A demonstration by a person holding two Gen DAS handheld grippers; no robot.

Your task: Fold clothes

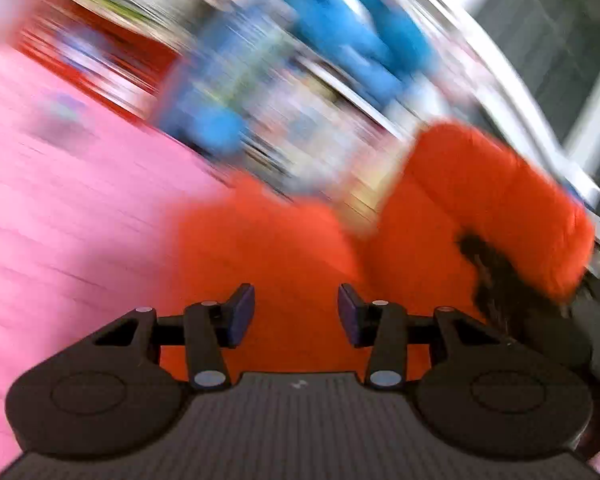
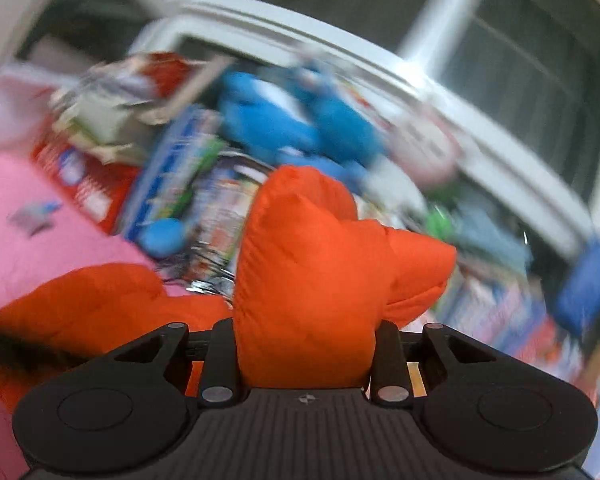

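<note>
An orange padded jacket (image 1: 284,256) with a dark fur trim (image 1: 496,276) lies on a pink bed sheet (image 1: 60,216). My left gripper (image 1: 296,312) is open just above the orange fabric and holds nothing. In the right wrist view the same jacket (image 2: 308,280) bulges up between the jaws. My right gripper (image 2: 306,344) is shut on a thick fold of it and lifts it off the sheet (image 2: 40,236); the fingertips are hidden by the fabric. Both views are motion-blurred.
A pile of colourful boxes and books (image 2: 188,184) and a blue plush toy (image 2: 284,120) lie at the far side of the bed. A white window frame (image 2: 380,64) runs behind them. The plush also shows in the left wrist view (image 1: 352,36).
</note>
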